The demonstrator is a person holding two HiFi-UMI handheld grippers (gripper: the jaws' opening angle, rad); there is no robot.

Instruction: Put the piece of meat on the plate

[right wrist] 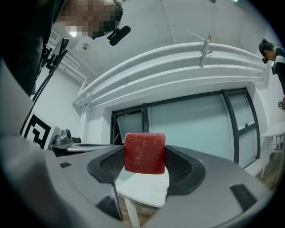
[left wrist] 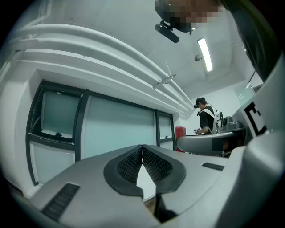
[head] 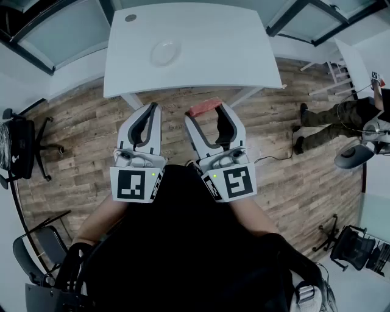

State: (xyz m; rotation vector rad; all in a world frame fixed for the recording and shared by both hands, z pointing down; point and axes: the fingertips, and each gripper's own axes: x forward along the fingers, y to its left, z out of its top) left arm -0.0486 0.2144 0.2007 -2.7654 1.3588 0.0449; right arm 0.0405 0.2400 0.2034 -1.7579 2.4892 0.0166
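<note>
The right gripper (head: 208, 116) has its jaws clenched on the piece of meat (head: 201, 108), a red block pinched at the very tips. In the right gripper view it fills the gap between the pads. The left gripper (head: 152, 109) has its jaws pressed together on nothing and is held level beside the right one.

The main risk is a drop. The meat hangs over the floor (head: 79, 140), short of the near edge of the worktop (head: 244, 55), and only the tips hold it. A jolt or a slackened squeeze on the way forward would likely send it to the floor. The plate (head: 166, 52) sits near the middle of the worktop, well apart from the meat, so letting go early would leave the meat on the bare surface. The plate is pale on a white top and its rim is faint, which makes aiming harder. A soft piece could also cling to one pad when the jaws part and fall off to one side.

The worktop is white and almost bare, with a small grey disc (head: 130, 17) at its upper left. The floor is wood plank. Dark-framed windows run along the top of the head view, office chairs (head: 21, 149) stand at the left, and another person (head: 341, 116) is at the right edge.
</note>
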